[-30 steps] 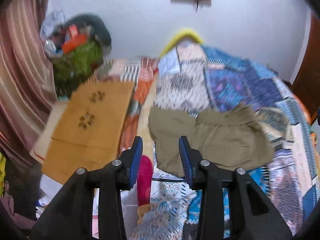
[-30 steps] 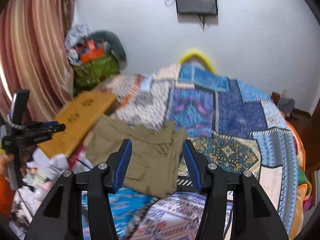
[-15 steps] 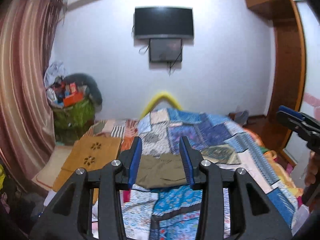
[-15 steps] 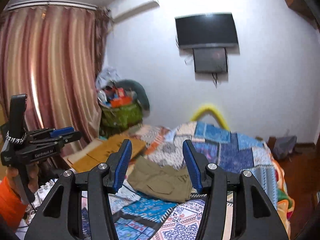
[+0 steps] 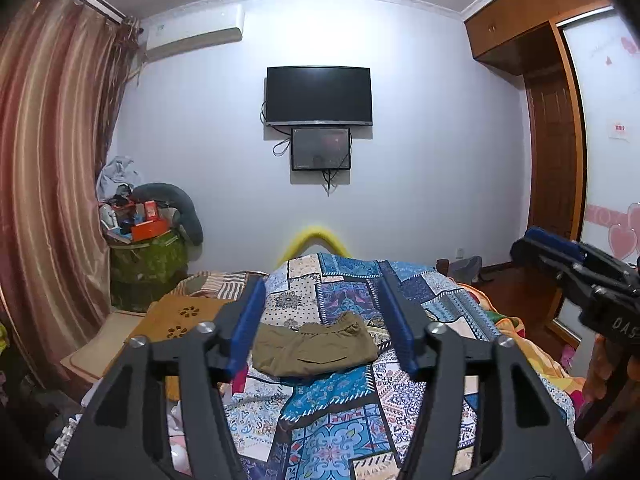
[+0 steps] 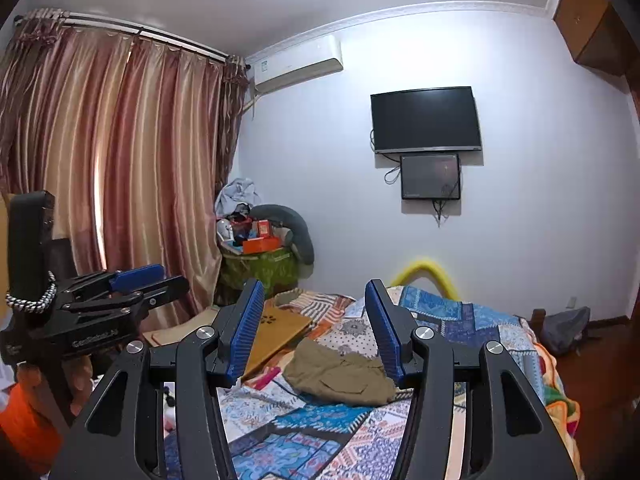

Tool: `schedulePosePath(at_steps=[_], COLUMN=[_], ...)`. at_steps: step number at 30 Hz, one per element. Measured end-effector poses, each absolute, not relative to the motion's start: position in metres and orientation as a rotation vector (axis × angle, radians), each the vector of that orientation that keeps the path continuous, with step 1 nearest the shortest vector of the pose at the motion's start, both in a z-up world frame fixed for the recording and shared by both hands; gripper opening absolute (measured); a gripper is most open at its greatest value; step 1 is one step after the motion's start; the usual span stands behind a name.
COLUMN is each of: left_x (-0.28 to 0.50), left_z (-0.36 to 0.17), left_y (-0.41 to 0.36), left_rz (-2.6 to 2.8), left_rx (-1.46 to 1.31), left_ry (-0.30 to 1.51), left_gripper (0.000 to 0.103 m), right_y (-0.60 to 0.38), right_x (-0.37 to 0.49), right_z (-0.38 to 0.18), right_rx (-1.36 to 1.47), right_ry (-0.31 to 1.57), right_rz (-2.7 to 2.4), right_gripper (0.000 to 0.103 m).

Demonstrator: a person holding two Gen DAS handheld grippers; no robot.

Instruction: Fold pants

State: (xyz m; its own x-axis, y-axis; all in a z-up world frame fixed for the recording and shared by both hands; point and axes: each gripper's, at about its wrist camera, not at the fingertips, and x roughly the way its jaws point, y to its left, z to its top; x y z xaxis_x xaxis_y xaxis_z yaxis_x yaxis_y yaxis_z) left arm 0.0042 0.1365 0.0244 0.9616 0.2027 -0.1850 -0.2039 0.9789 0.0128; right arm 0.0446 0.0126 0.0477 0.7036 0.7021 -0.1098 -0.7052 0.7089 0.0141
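Both my claws, left claw (image 5: 322, 328) and right claw (image 6: 314, 326), gape wide, holding nothing; folded khaki pants (image 5: 314, 350) lie on the bed (image 5: 340, 412).

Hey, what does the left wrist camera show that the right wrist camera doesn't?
Only the left wrist view shows the wooden wardrobe, the heart-decorated panel and the right tool from the side.

Only the right wrist view shows the curtain rod and the left tool from the side.

Both show the folded olive pants on the patchwork bedspread, the wall TV and the air conditioner.
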Motion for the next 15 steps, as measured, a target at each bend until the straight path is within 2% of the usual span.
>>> schedulePosePath(at_steps=[1,3,5,6,9,13,15], left_x=[0.002,-0.004,-0.008,-0.010,-0.014,-0.019,-0.020], left_z=[0.024,0.021,0.020,0.019,0.018,0.016,0.014], left_y=[0.136,0.136,0.134,0.132,0.130,0.129,0.128], left_rz=[0.203,0.199,0.208,0.210,0.228,0.234,0.232], left_rx=[-0.010,-0.018,-0.009,-0.003,0.010,0.008,0.009], left_ry=[0.184,0.175,0.161,0.156,0.141,0.127,0.130], left_gripper=[0.067,0.081,0.087,0.091,0.100,0.103,0.103], right_y=[0.011,0.012,0.009,0.009,0.007,0.005,0.004], right_x=[0.042,0.041,0.042,0.043,0.041,0.037,0.036], right_z=[0.046,0.040,0.036,0.034,0.032,0.032,0.031], right_rx=[-0.030,-0.028,-0.012,-0.005,-0.002,-0.011,-0.007], right_ry=[0.112,0.129,0.144,0.149,0.146,0.136,0.132], right_rz=[0.778,0.759,0.746,0.739,0.713,0.680,0.672], right_gripper=[0.049,0.049,0.063,0.074,0.083,0.098,0.102])
